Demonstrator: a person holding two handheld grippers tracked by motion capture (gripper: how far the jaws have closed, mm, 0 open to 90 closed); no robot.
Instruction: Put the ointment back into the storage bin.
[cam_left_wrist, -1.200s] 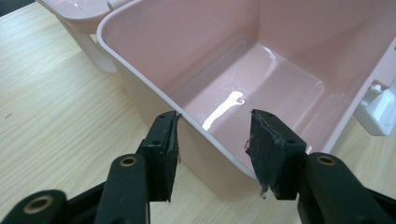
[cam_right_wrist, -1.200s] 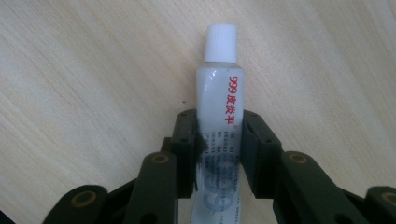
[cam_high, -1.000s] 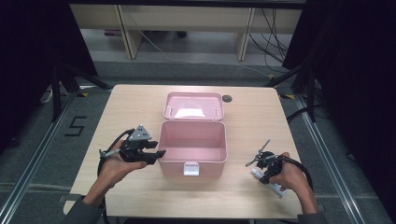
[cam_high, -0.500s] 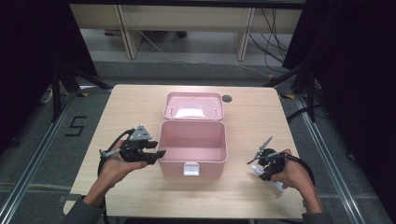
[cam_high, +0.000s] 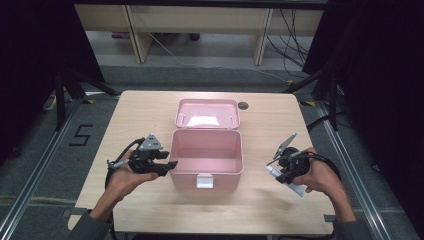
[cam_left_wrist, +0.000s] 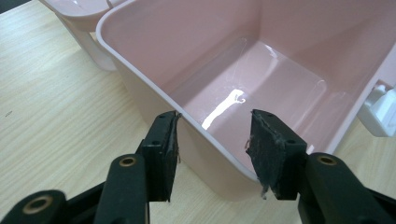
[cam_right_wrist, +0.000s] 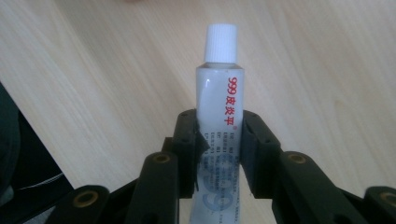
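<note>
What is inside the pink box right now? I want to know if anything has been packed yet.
The pink box stands open, its floor bare and glossy. The left gripper straddles its wall, open. The ointment tube sits in the right gripper, outside. The near-left inside corner is hidden.

Pale wooden table with open pink box at its middle

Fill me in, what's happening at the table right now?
A person works with a gripper in each hand at a wooden table. The right gripper is shut on a small white tube with a white cap and red lettering, held above the tabletop to the right of an open pink box. The left gripper is open, its jaws straddling the box's left wall without clamping it. The box is empty, its lid folded back behind it. The tube has not yet gone in.
</note>
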